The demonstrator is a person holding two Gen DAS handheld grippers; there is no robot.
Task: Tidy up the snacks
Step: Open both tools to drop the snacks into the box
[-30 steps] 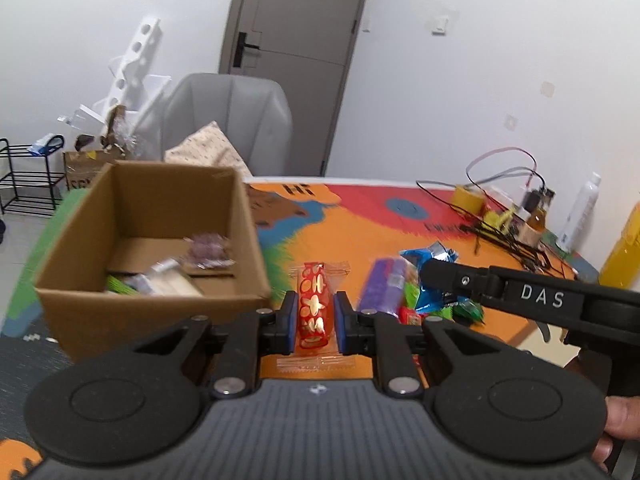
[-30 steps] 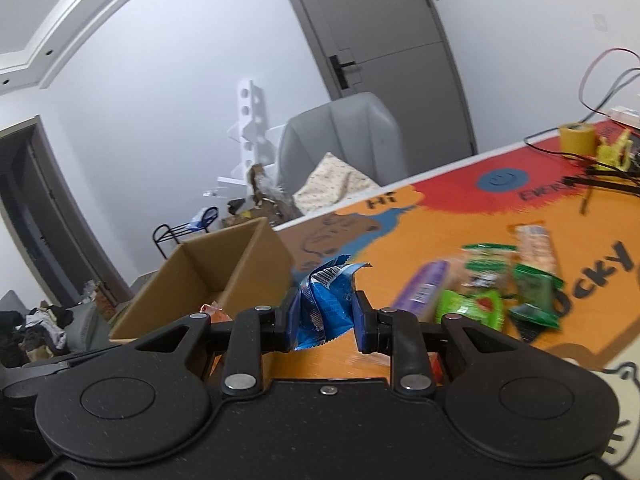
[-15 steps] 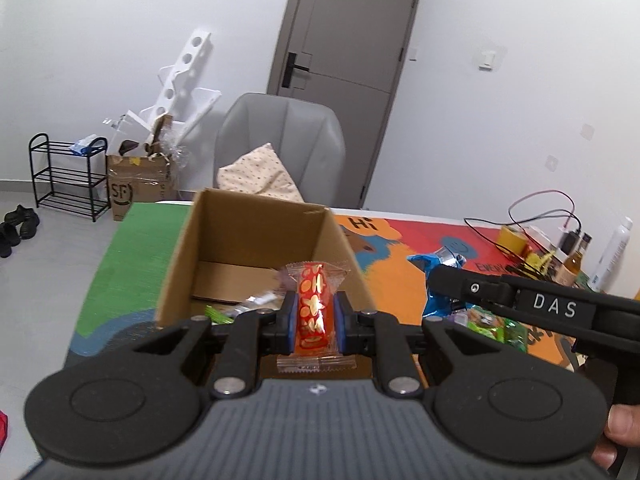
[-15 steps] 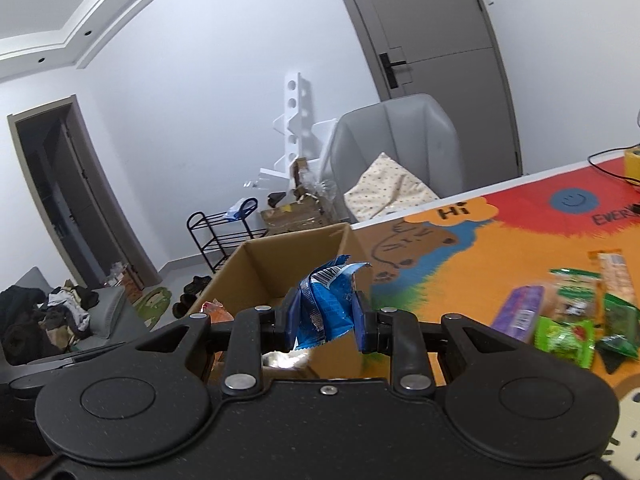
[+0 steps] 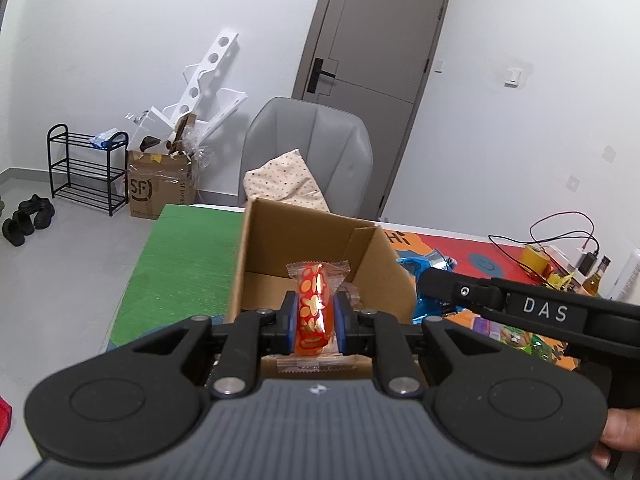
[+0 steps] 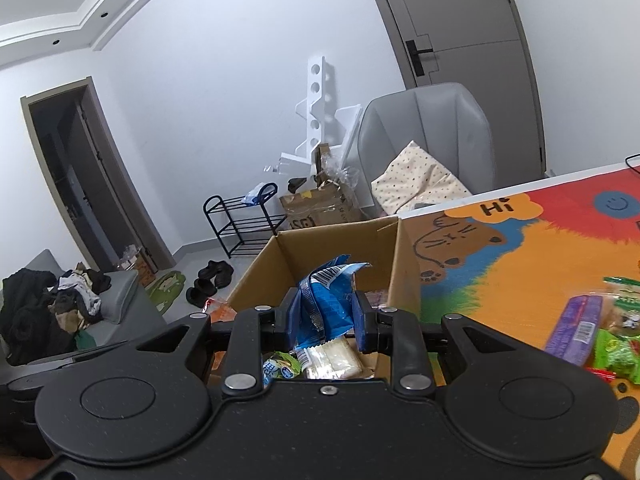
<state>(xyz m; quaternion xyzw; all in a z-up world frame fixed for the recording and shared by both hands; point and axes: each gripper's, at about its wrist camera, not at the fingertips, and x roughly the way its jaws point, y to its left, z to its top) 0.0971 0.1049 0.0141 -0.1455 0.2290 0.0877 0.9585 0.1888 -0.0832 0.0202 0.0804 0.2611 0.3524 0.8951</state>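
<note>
The left gripper (image 5: 315,317) is clamped on a red snack packet with gold print (image 5: 314,312), which stands upright between the blue pads, its clear sealed ends showing above and below them. The packet is held over the near edge of the open cardboard box (image 5: 256,256) that sits on the colourful play mat (image 5: 180,256). In the left wrist view most of the box floor is hidden behind the gripper; only a small clear wrapper beside the right pad can be seen.

To the right, the right gripper (image 6: 326,317) is closed on a crumpled blue snack bag (image 6: 326,304), and it also hangs over the box (image 6: 406,264). In the right wrist view, under the blue bag, the box holds a pale wafer-like pack (image 6: 334,358) and a small green and blue packet (image 6: 280,366); a pinkish wrapper lies near the right wall, too unclear to name.

Further right on the mat (image 6: 500,280), outside the box, lie a purple packet (image 6: 572,330) and some green packets (image 6: 618,350), close together.
</note>
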